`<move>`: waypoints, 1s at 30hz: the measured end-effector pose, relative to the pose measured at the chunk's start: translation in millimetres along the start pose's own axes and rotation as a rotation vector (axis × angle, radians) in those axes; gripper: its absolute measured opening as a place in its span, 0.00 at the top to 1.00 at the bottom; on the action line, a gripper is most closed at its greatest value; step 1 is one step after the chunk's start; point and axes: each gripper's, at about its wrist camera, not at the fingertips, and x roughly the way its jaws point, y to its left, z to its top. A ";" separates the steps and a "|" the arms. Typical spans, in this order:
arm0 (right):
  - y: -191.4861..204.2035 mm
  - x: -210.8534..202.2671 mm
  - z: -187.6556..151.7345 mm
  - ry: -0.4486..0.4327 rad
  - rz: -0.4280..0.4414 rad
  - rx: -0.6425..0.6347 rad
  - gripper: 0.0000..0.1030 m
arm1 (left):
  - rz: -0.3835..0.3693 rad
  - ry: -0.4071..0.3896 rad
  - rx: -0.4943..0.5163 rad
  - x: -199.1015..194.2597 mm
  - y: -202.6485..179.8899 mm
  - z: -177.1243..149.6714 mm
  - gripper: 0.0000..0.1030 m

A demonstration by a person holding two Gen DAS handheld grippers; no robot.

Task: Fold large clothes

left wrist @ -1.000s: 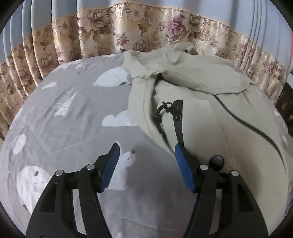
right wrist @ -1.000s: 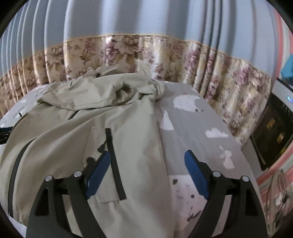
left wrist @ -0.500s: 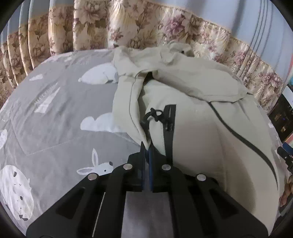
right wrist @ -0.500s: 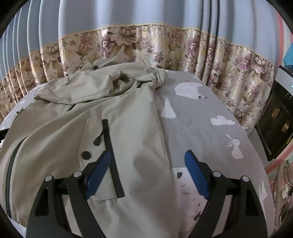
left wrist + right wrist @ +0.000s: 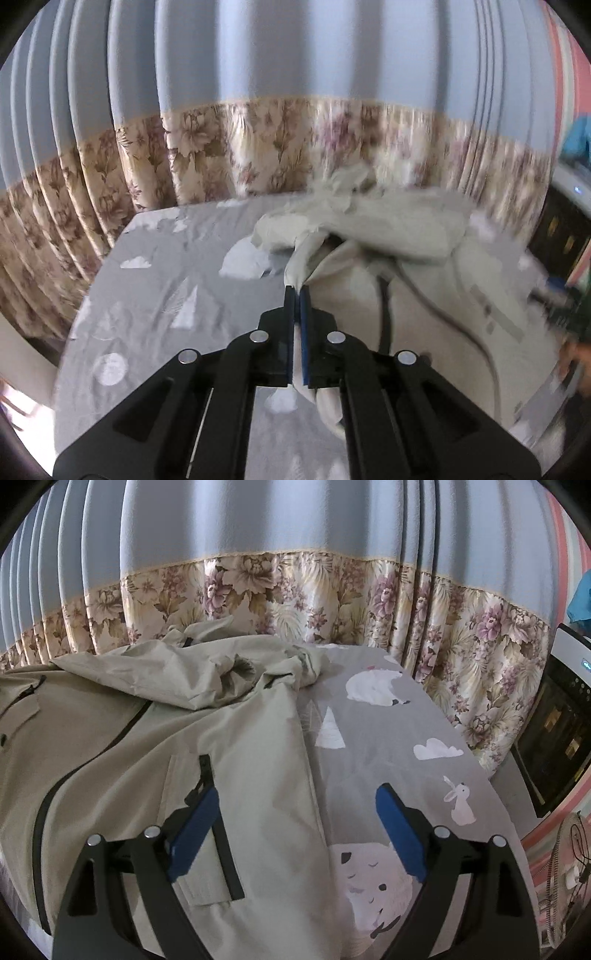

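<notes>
Left wrist view showed the left gripper [image 5: 296, 295] clamped on the beige jacket's [image 5: 417, 295] edge; the right gripper [image 5: 295, 808] hung spread wide above its right side.

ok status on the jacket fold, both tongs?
Left tongs shut on jacket edge, lifting it. Right tongs open, hovering over jacket's other edge and grey sheet. Nothing in the way.

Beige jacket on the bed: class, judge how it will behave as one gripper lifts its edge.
Probably floppy: the beige jacket creases and bunches near its hood. Where the left gripper pinches its edge, the cloth drapes. Likely it will sag and trail, not lift flat.
</notes>
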 end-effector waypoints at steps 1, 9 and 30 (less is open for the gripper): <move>-0.7 0.1 -2.6 0.008 -0.002 -0.008 0.15 | 0.019 0.009 0.002 1.9 0.8 -5.3 0.99; -16.3 -17.3 -29.5 0.051 -0.006 0.009 0.15 | 0.040 0.156 0.029 20.2 8.2 -96.2 0.42; 2.7 -9.4 -70.1 0.186 0.095 -0.028 0.74 | -0.091 0.170 -0.049 64.7 -40.8 -103.8 0.85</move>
